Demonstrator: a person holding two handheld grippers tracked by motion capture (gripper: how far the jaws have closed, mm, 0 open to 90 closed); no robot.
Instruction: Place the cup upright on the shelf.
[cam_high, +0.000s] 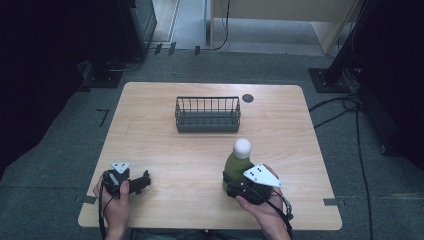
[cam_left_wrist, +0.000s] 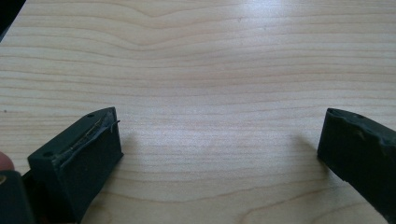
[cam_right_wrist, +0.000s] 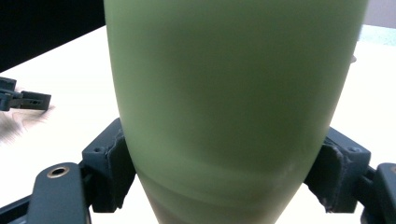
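No text, label, brand, number or sign can be read in any of the pictures. The green bottle (cam_high: 237, 165) has a plain body without a printed label, as the right gripper view shows from close by. The wire basket (cam_high: 207, 114), toward 12 o'clock on the worktop (cam_high: 280, 130), has no writing either. The grey plate (cam_high: 262, 175) on the right gripper shows only small holes, no marking.

The left black two-jaw gripper (cam_high: 134, 184) lay low with jaws spread; the right black gripper (cam_high: 239, 186) was clamped, hand (cam_high: 265, 212) behind.
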